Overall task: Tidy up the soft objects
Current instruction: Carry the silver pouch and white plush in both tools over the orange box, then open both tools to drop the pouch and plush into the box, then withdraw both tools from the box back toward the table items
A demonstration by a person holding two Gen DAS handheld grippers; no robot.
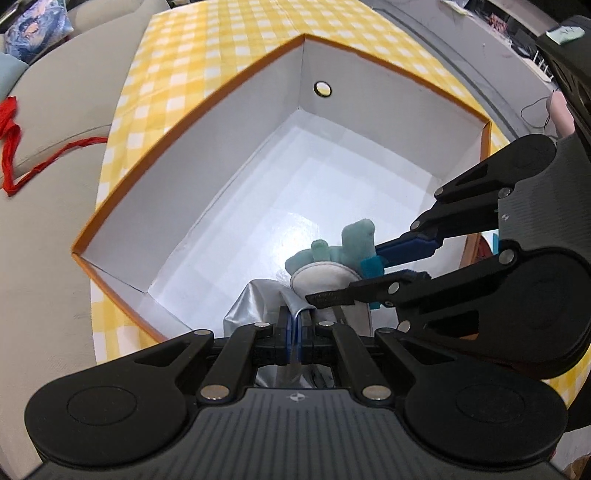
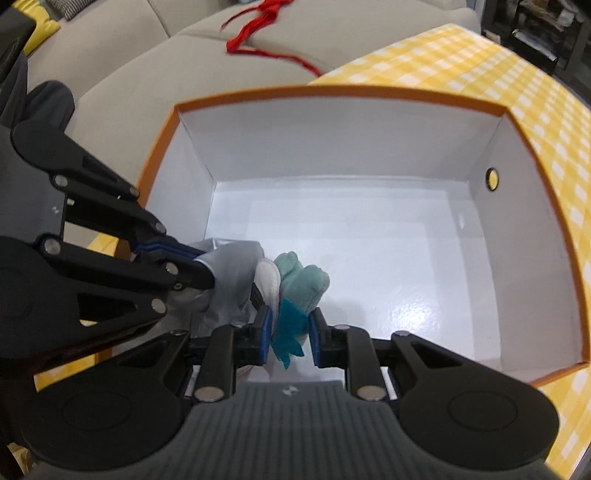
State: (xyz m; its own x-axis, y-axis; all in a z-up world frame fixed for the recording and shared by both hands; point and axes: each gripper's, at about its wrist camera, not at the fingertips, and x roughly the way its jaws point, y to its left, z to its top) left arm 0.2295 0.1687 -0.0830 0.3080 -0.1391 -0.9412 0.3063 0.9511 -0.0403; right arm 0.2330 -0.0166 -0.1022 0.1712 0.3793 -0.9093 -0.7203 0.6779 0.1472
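A teal plush toy (image 1: 354,236) with a white belly hangs low inside a white box (image 1: 221,166) with an orange rim. My right gripper (image 1: 351,277) comes in from the right and is shut on the toy. In the right wrist view its blue pads (image 2: 264,332) squeeze the toy (image 2: 303,280) and its teal felt. A silvery grey cloth (image 1: 251,306) lies against the toy. My left gripper (image 1: 294,314) is shut on a fold of it. The right wrist view shows the left gripper (image 2: 207,267) reaching in from the left, pinching the cloth (image 2: 232,273) over the box (image 2: 332,140).
The box stands on a yellow checked tablecloth (image 1: 221,37), (image 2: 480,55). A beige sofa (image 1: 44,184) with a red cord (image 1: 11,122), (image 2: 258,26) on it lies beyond the table. One box wall has a round metal eyelet (image 1: 322,89).
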